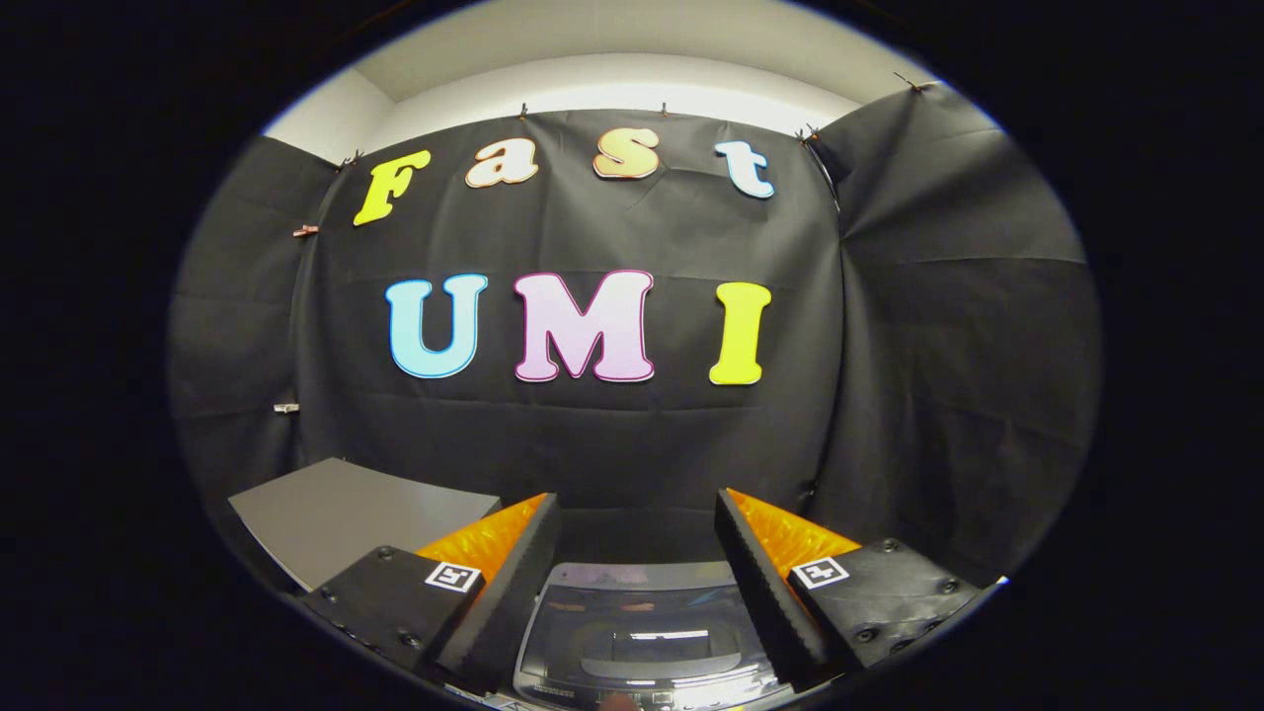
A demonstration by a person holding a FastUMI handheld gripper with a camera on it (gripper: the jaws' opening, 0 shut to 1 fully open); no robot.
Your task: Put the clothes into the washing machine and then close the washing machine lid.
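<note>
Gripper: fingers spread, empty, above washing machine.
Lid: we judge it rigid, smooth; push near its edge.

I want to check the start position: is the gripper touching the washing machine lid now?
Apart. In the gripper view the gripper is open, and the washing machine lid lies below and beyond it, seen clear between the fingers.

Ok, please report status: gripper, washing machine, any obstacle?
Gripper open, holding nothing. Washing machine below between fingers, lid down. Grey board beside it. No clothes seen.
</note>
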